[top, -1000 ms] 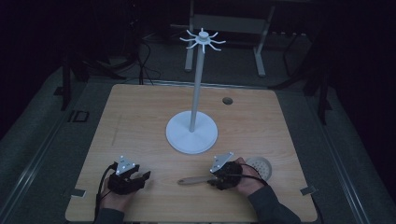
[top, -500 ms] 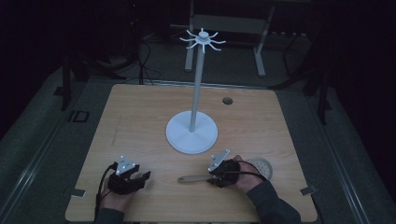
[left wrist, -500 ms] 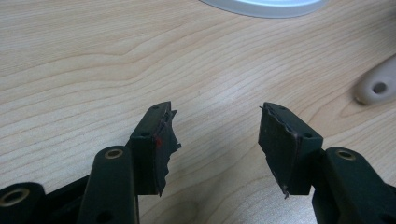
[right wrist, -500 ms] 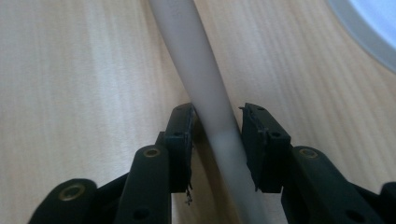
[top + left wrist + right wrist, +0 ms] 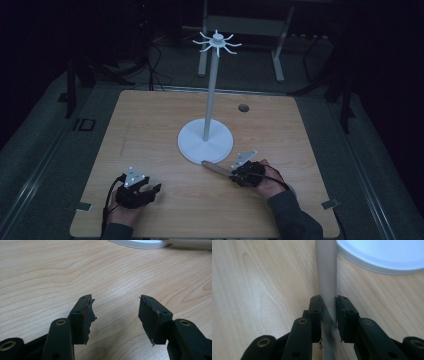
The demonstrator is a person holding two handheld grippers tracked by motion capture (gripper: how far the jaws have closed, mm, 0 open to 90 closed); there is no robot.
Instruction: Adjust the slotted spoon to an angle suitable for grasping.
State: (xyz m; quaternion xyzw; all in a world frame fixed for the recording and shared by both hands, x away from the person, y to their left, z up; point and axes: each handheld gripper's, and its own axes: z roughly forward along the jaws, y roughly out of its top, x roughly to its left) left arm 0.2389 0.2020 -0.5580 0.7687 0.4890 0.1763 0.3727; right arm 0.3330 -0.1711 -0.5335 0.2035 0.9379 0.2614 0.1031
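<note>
While the left claw [image 5: 150,189] is held idle and half-open over bare desk [image 5: 150,130], the right claw [image 5: 328,315], jaws just closed, is clamped on a grey handle [image 5: 326,277] now shifted against the white stand's base [image 5: 205,141]: lifting seems next.

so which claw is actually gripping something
The right claw: its jaws have just been closing and now clamp a flat grey handle. The left claw gapes with nothing between.

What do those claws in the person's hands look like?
Both are black. The left claw has two chunky jaws with ragged dark pads and brass-coloured rivets at the joints; the right claw looks the same. Each carries a grey three-cornered plate with white dots on top and trails a black cable. The person wears grey sleeves.
</note>
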